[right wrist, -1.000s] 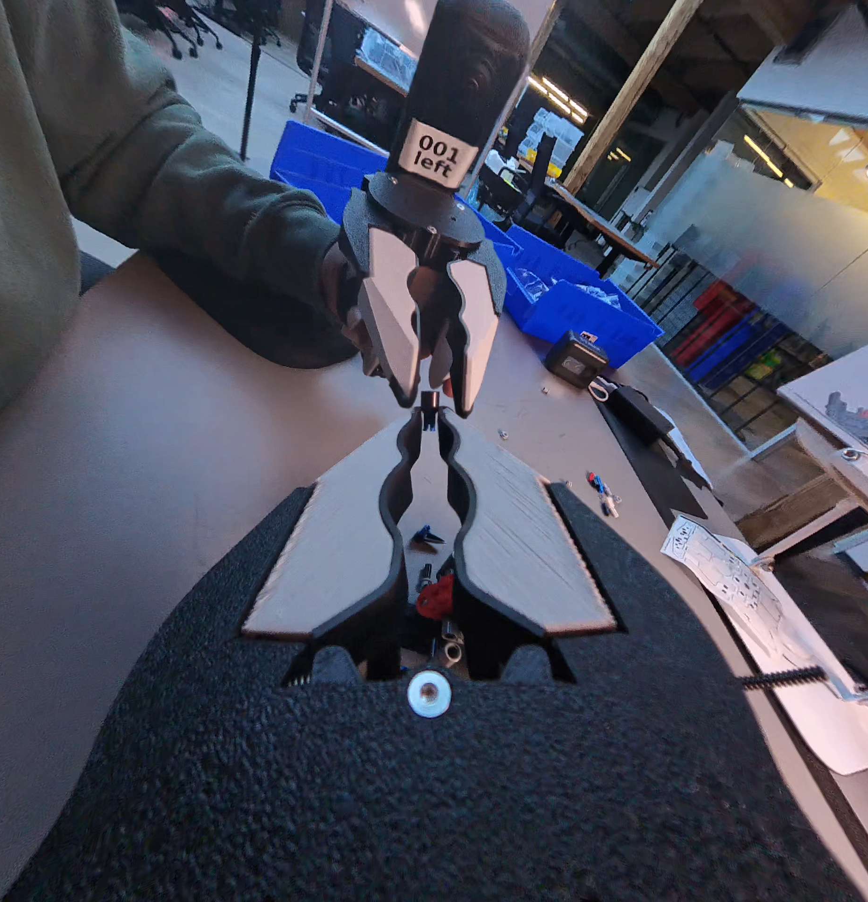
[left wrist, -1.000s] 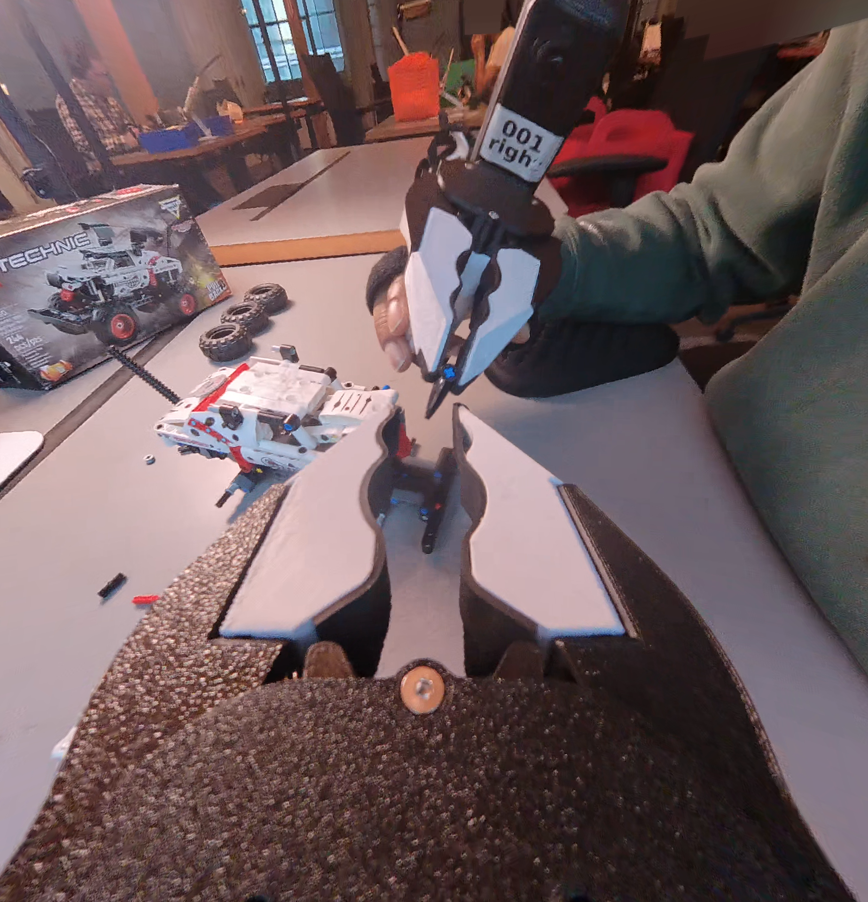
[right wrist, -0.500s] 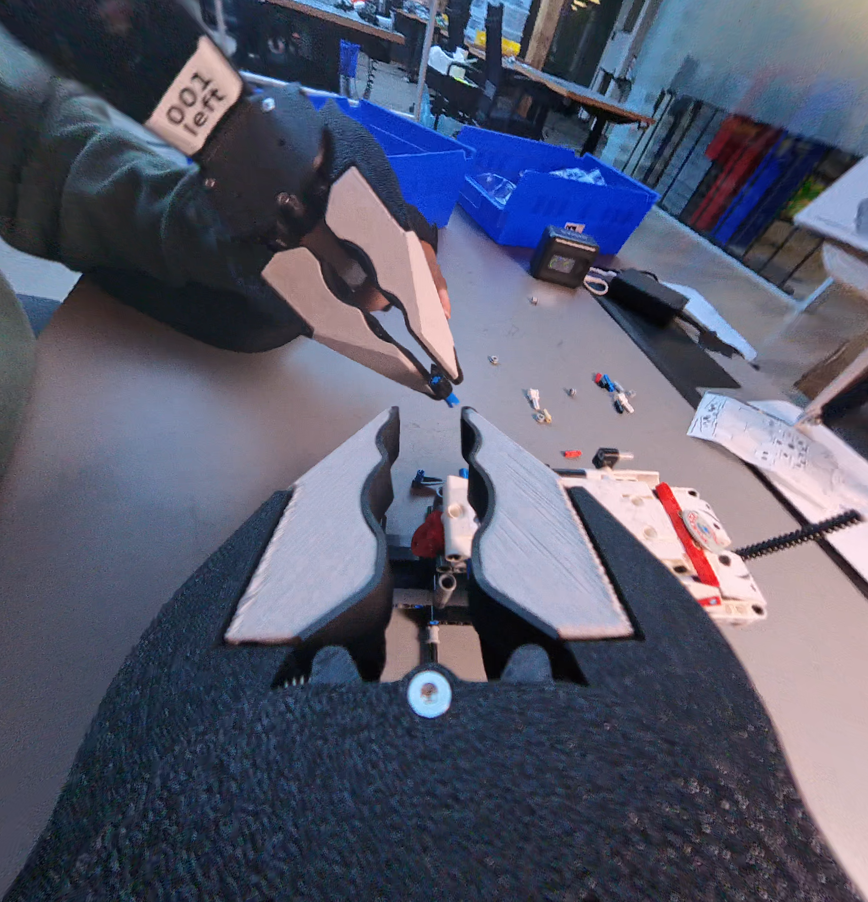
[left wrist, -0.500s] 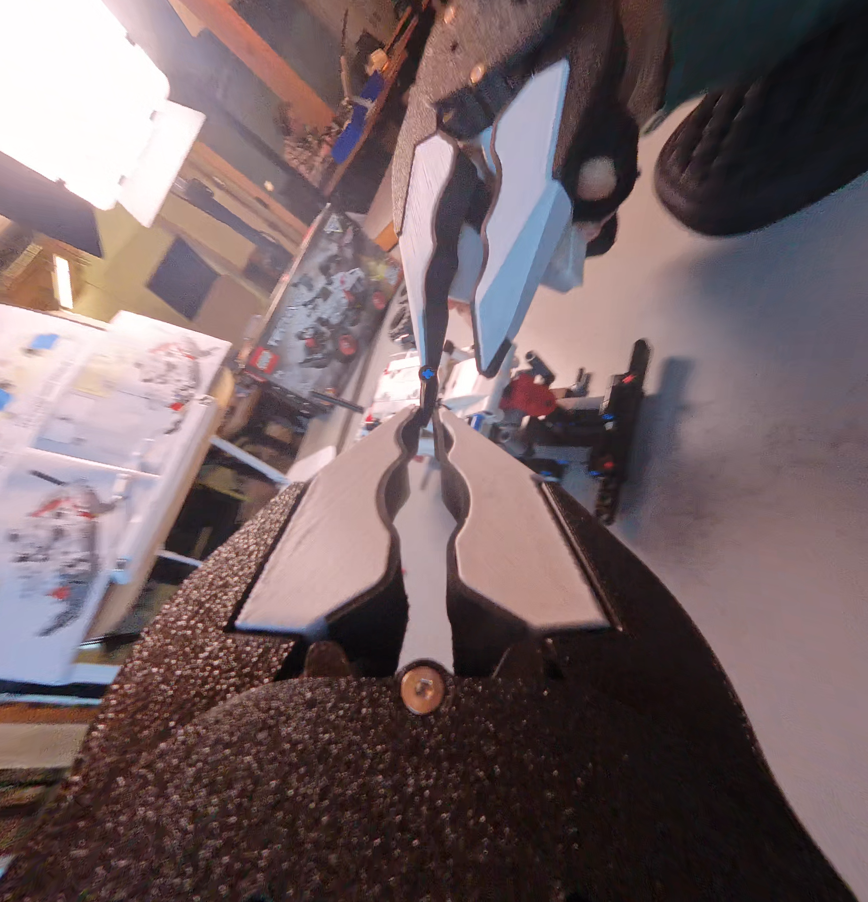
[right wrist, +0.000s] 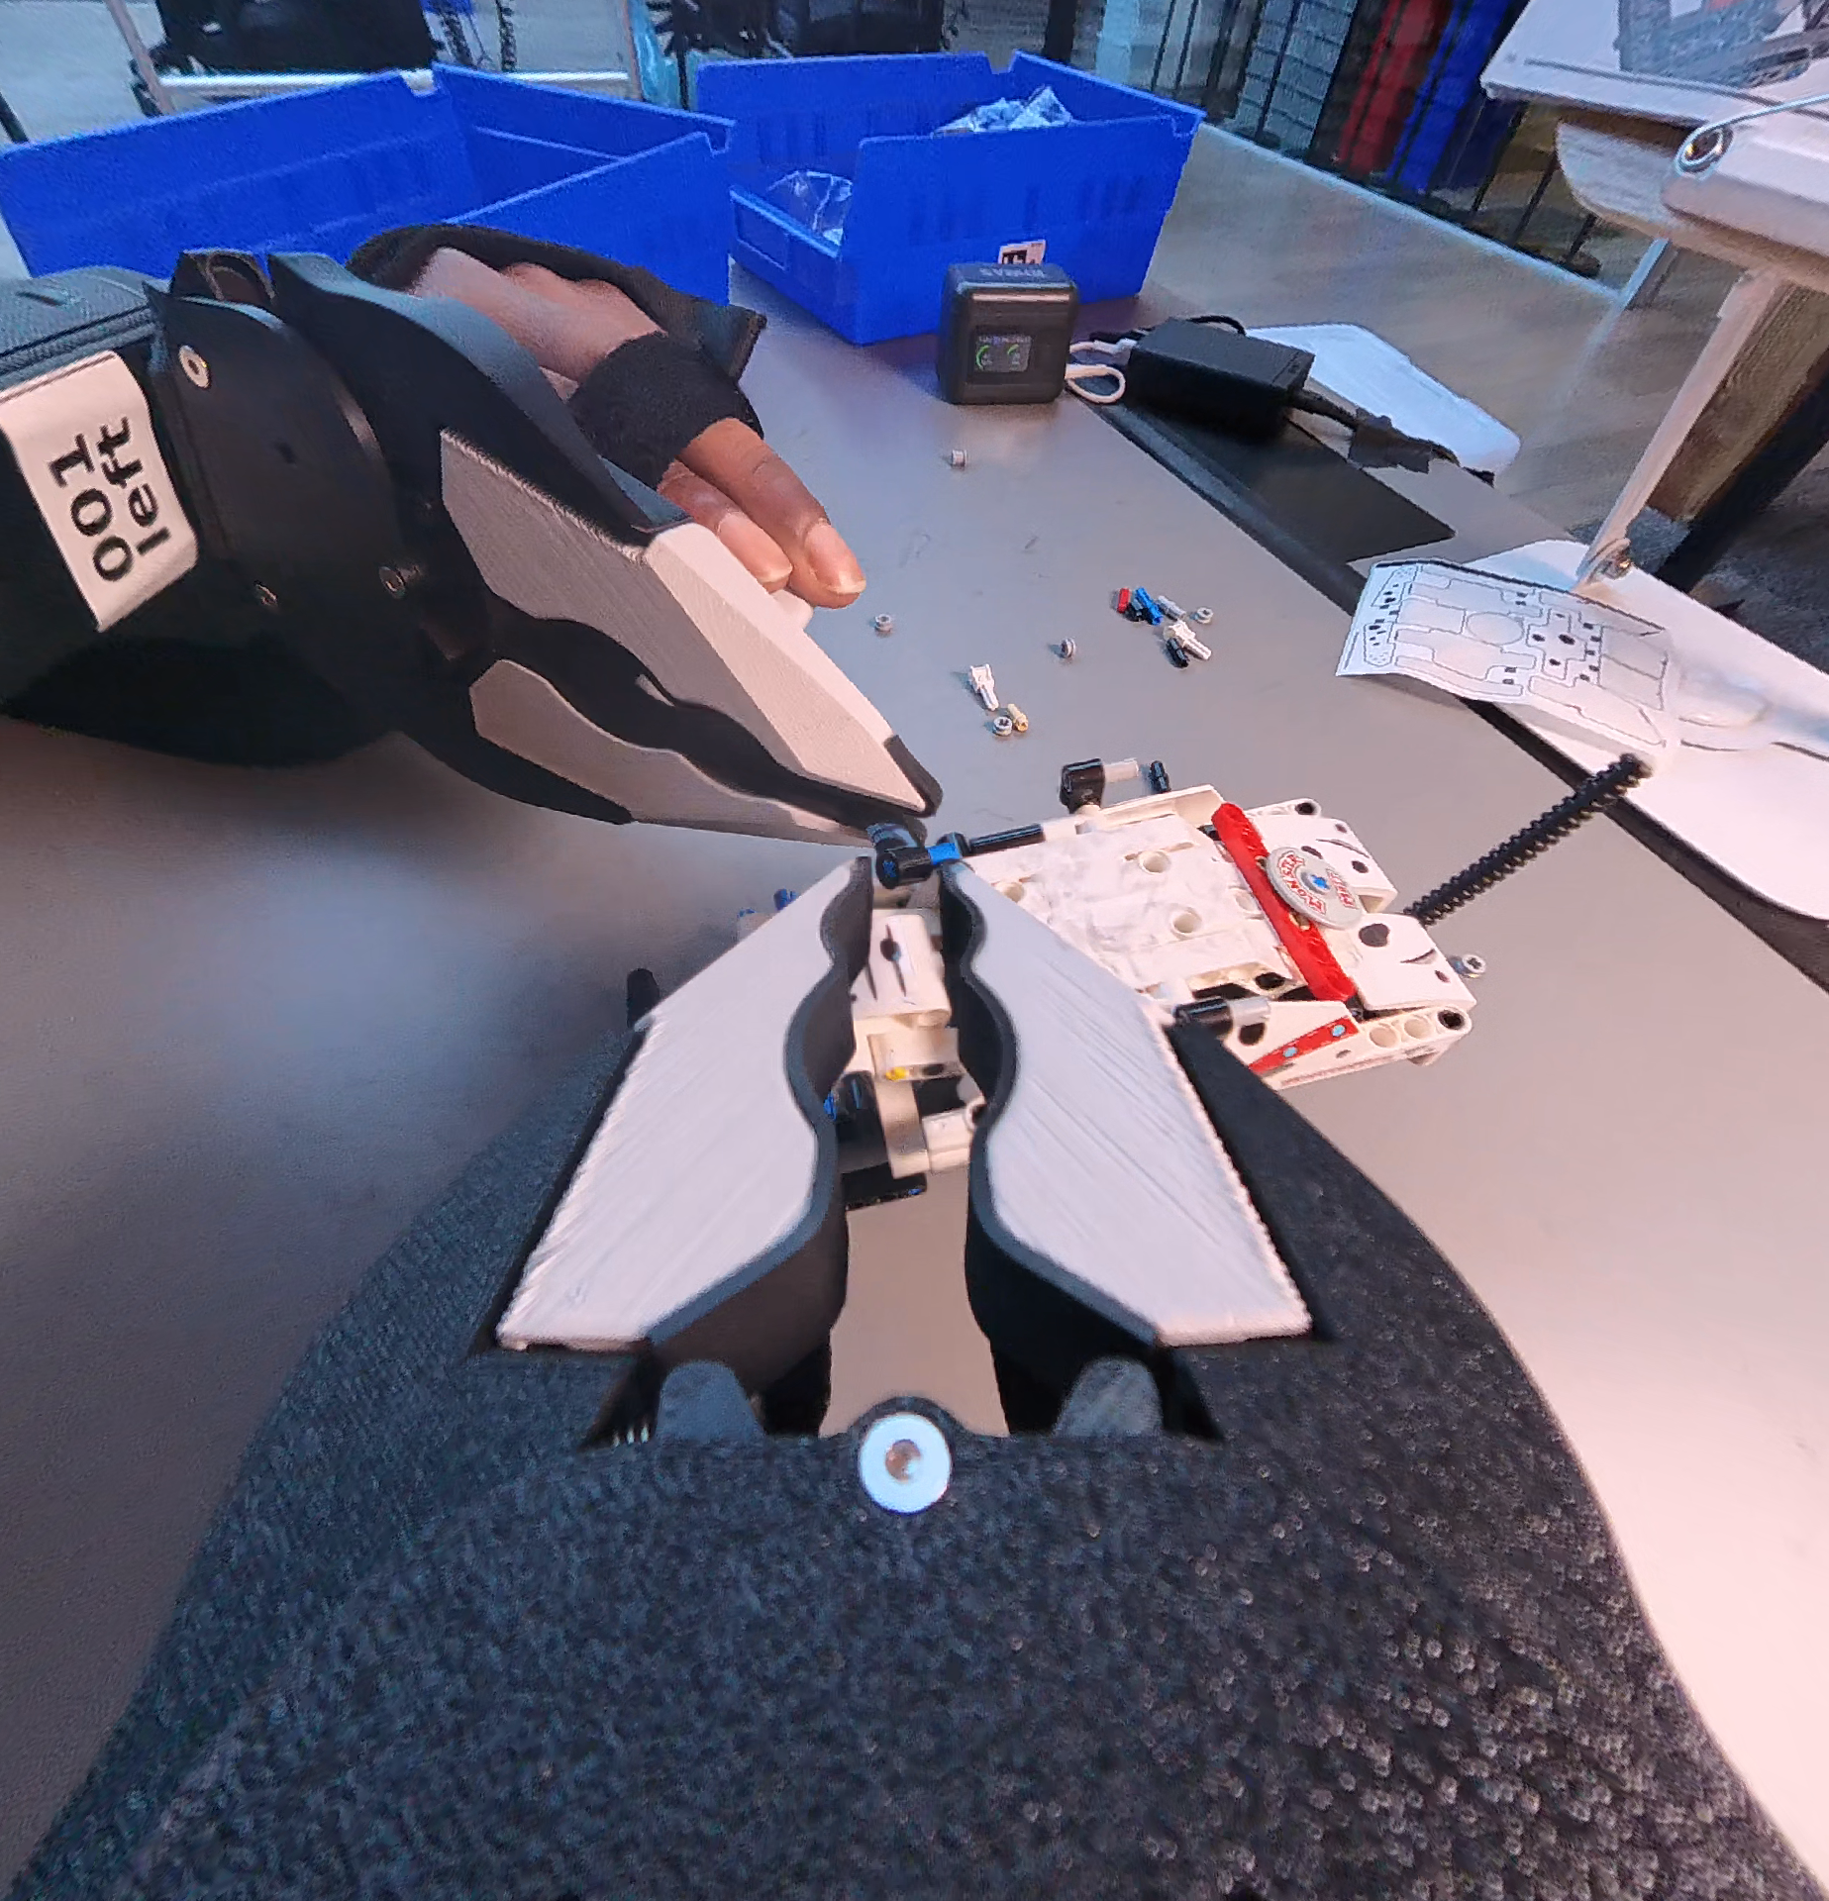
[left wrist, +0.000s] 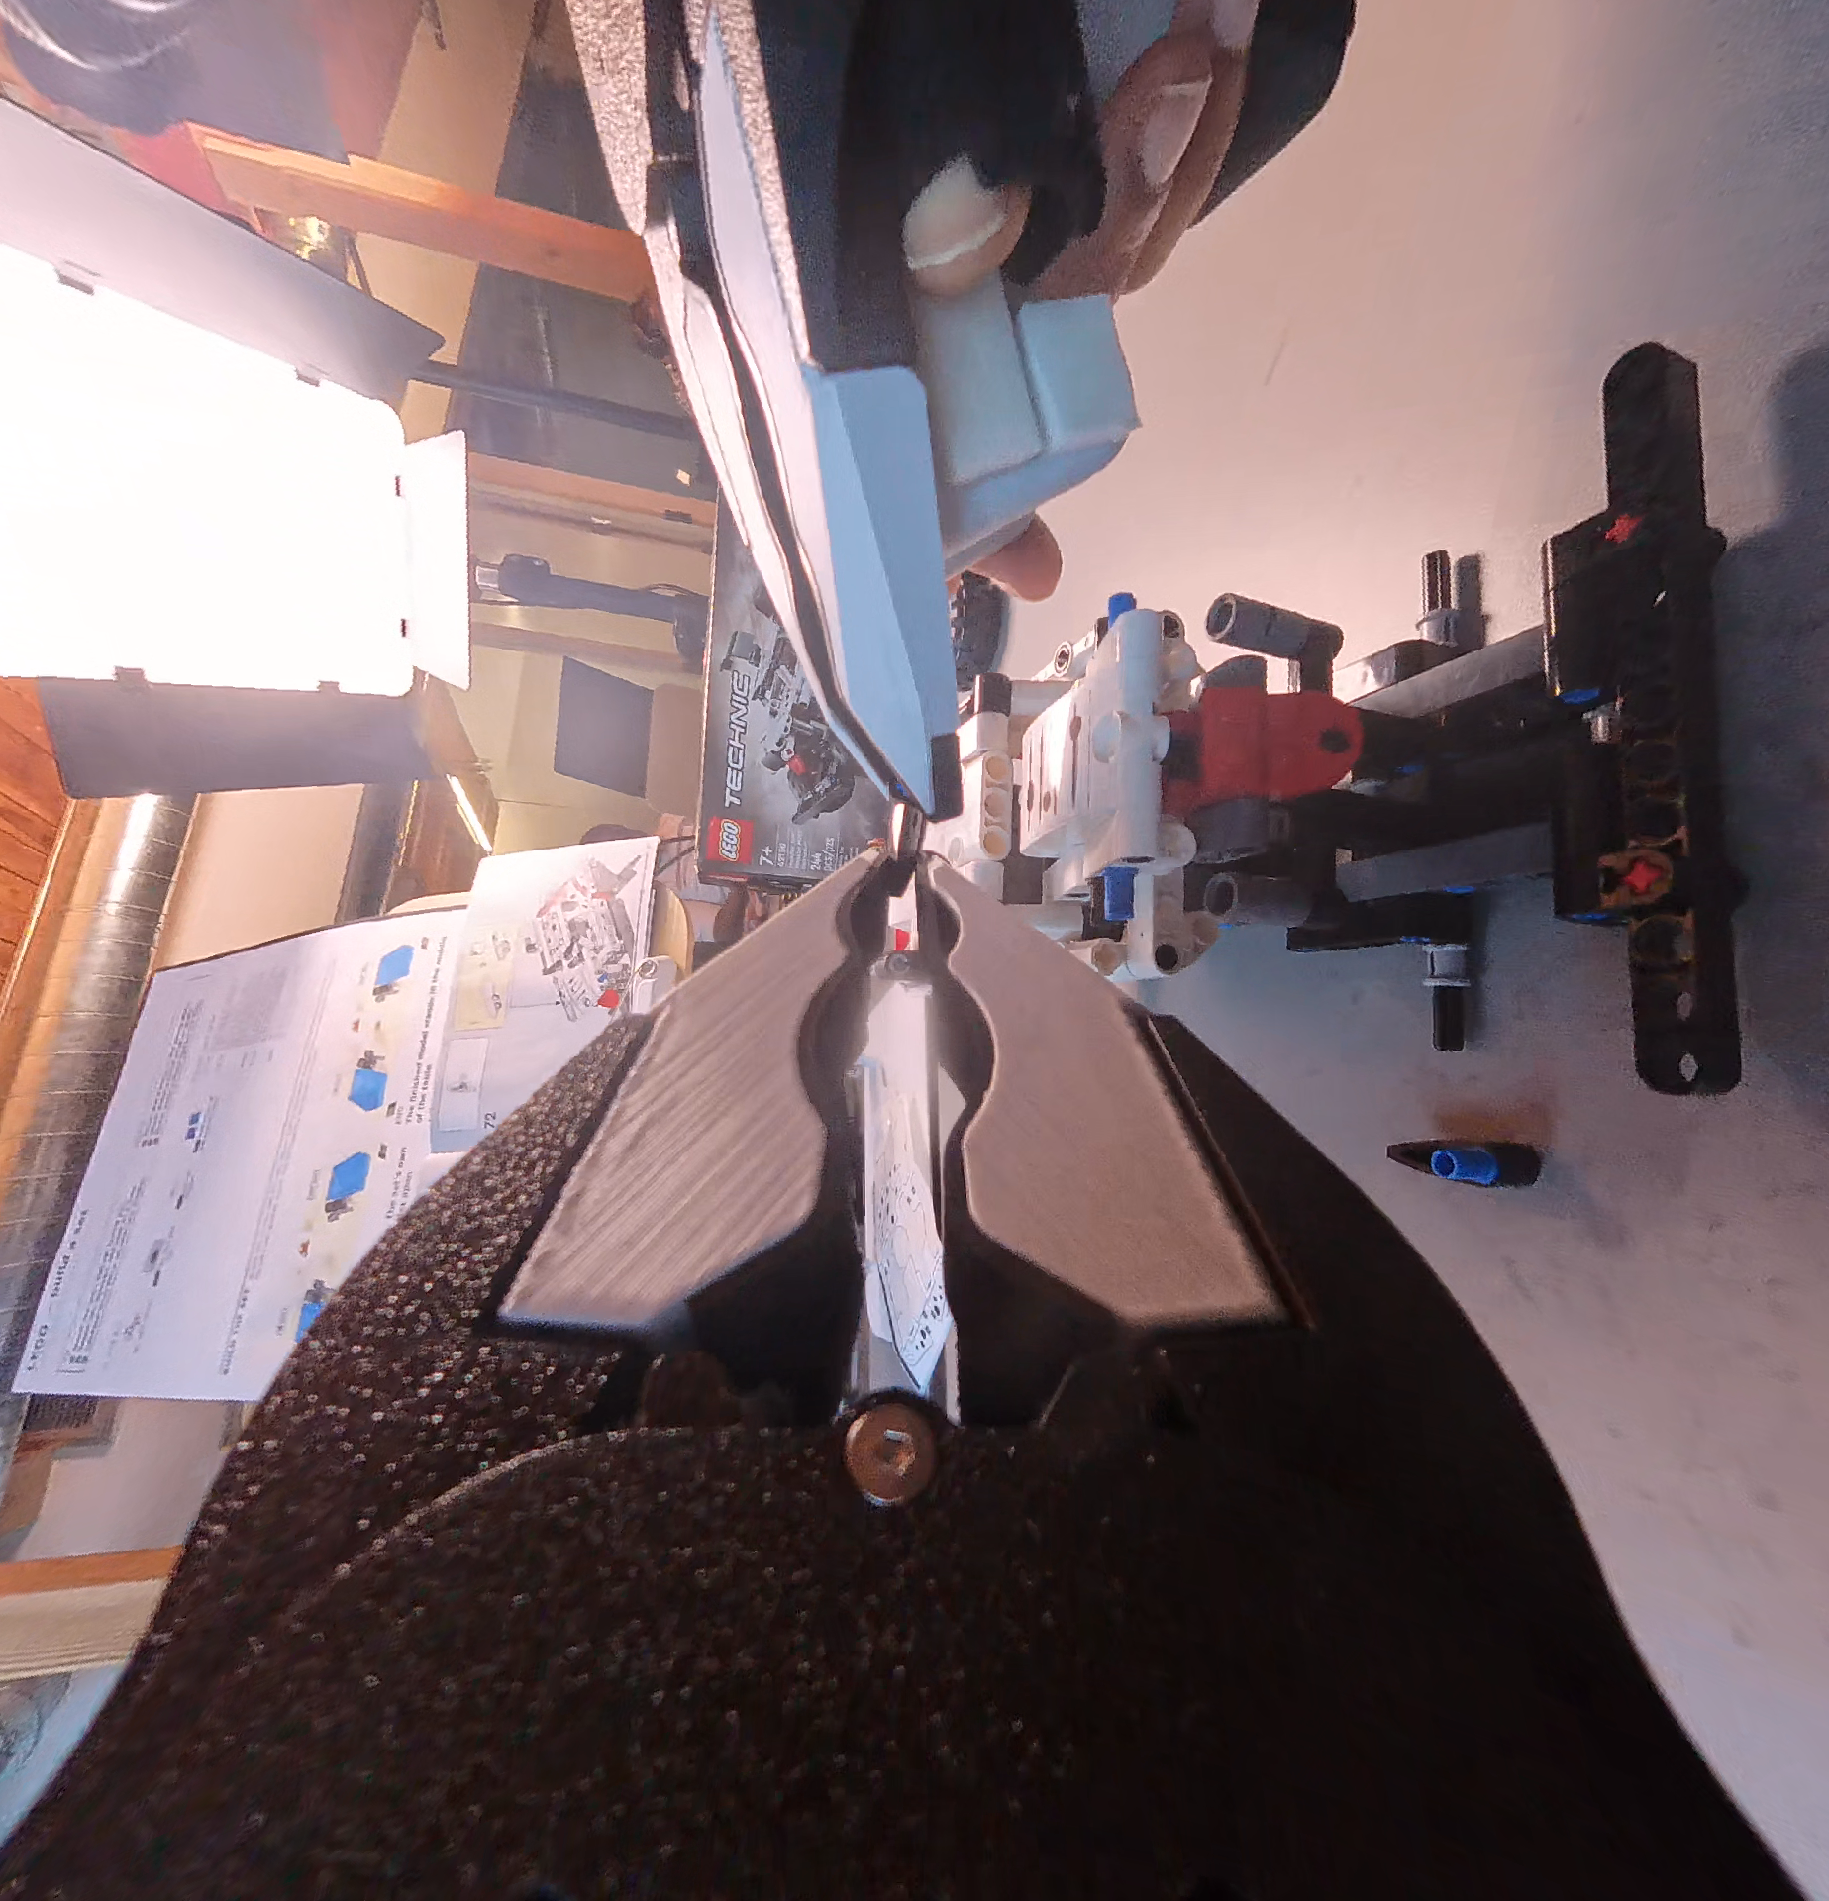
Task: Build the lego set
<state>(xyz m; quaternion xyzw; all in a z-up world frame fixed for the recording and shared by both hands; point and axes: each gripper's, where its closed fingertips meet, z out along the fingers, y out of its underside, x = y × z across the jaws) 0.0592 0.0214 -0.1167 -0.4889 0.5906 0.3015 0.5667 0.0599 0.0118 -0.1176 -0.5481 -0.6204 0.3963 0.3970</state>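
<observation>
Tips of both grippers meet mid-air on 1 tiny black-and-blue pin piece point(right wrist: 905, 854), just above the white lego truck body point(right wrist: 1177, 916) on the grey table point(right wrist: 1610, 1286). Left gripper point(right wrist: 889, 813) pinches it; right gripper point(right wrist: 905, 880) looks slightly apart beside it. Bad handoff timing prob drops the pin into the model.

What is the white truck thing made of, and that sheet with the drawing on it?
The white truck body looks like hard, glossy plastic: it shines, and it has moulded round holes and snapped-together pieces. The sheet looks like thin matte paper, lying flat with printed outlines; it could be a sticker sheet.
</observation>
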